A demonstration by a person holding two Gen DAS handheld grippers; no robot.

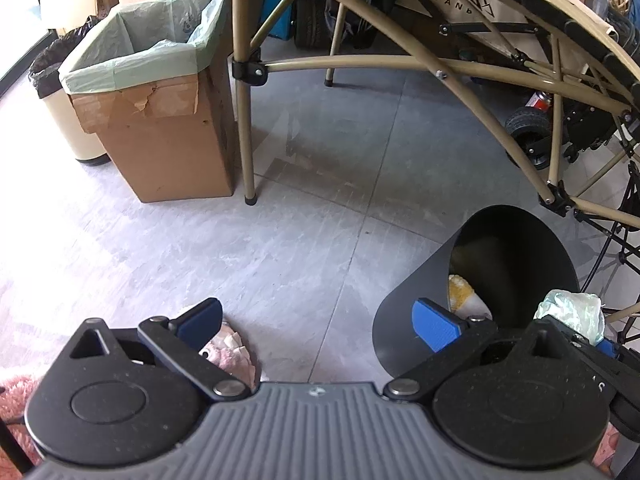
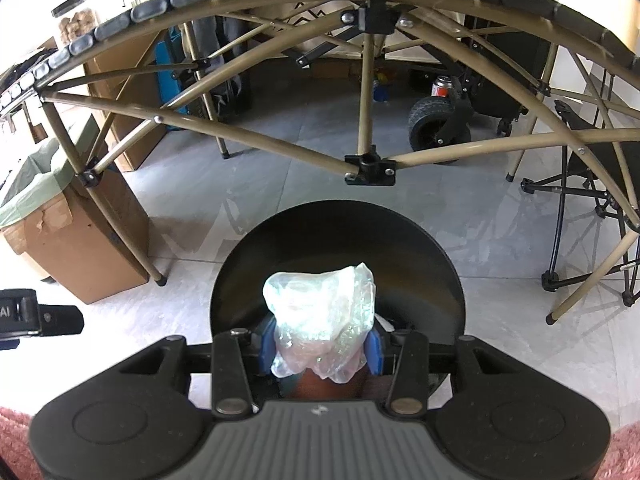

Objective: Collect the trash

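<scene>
A black round trash bin (image 2: 420, 256) stands on the grey floor right in front of my right gripper (image 2: 320, 350), which is shut on a crumpled clear plastic bag (image 2: 320, 316) held over the bin's mouth. In the left wrist view the same bin (image 1: 416, 312) is at the lower right, with yellow-white trash (image 1: 460, 292) inside, and the plastic bag (image 1: 572, 312) shows at its right rim. My left gripper (image 1: 316, 326) is open and empty above the floor, left of the bin.
A cardboard box lined with a green bag (image 1: 160, 92) stands at the left beside a cream bin with a black liner (image 1: 60, 96). A tan folding table frame (image 2: 368, 164) arches behind the bin. A folding chair (image 2: 592, 200) is right. Pink fluffy rug (image 1: 16, 396) lies below.
</scene>
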